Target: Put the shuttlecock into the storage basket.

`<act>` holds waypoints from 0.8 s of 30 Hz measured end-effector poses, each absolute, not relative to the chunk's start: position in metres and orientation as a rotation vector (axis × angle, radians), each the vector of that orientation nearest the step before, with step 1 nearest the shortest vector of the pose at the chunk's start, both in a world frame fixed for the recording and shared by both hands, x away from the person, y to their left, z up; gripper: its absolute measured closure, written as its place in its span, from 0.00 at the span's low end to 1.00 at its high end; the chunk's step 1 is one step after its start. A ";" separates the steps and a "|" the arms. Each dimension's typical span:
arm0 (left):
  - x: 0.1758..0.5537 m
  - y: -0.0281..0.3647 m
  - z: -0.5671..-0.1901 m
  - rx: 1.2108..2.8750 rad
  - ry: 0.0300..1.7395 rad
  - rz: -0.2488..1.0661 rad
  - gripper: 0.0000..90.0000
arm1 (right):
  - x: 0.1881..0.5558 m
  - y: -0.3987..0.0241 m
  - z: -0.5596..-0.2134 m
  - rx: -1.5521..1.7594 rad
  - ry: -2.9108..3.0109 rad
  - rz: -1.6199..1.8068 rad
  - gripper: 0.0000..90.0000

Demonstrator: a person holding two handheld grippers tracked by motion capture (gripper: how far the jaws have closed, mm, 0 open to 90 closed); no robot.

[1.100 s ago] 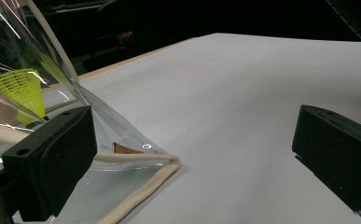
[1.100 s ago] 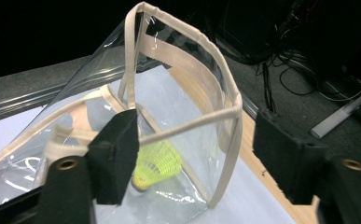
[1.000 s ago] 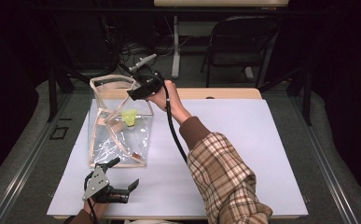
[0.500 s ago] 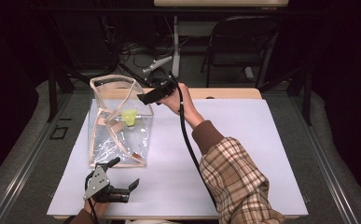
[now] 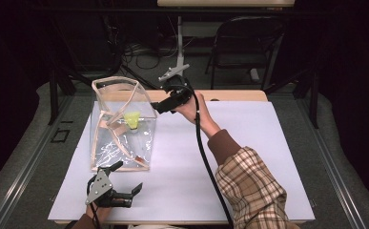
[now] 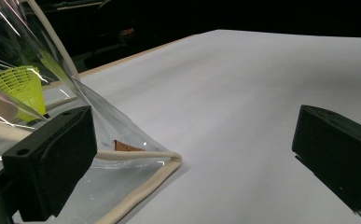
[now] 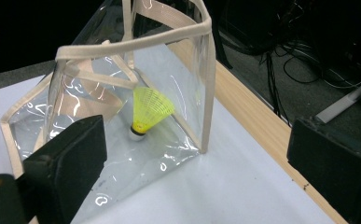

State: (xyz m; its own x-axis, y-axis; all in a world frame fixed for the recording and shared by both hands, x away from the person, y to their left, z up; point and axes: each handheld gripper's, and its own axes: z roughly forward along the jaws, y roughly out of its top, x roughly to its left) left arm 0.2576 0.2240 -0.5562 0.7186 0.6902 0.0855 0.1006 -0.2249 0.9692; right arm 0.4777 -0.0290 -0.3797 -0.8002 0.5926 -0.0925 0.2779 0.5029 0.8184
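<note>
Right gripper (image 5: 154, 108), held at twelve o'clock by a hand (image 5: 191, 107) on an outstretched plaid-sleeved forearm (image 5: 246, 183), points toward nine o'clock, its jaws having just been opening with nothing between them; left gripper (image 5: 130, 182), at seven o'clock, rests low with jaws spread wide.

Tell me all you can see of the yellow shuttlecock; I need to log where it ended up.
The shuttlecock has a neon-yellow mesh skirt that looks like plastic, flaring upward from a small whitish rounded head with a dark band. It stands head down and a little tilted on the floor of the clear bag, a see-through pouch edged in beige tape, toward the bag's far end in the high view. Nothing else is seen touching it; both tongs are outside the bag.
</note>
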 end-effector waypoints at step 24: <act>0.257 0.224 -0.556 1.735 0.629 0.616 0.00 | 0.437 -0.084 -0.398 0.729 2.371 1.253 0.00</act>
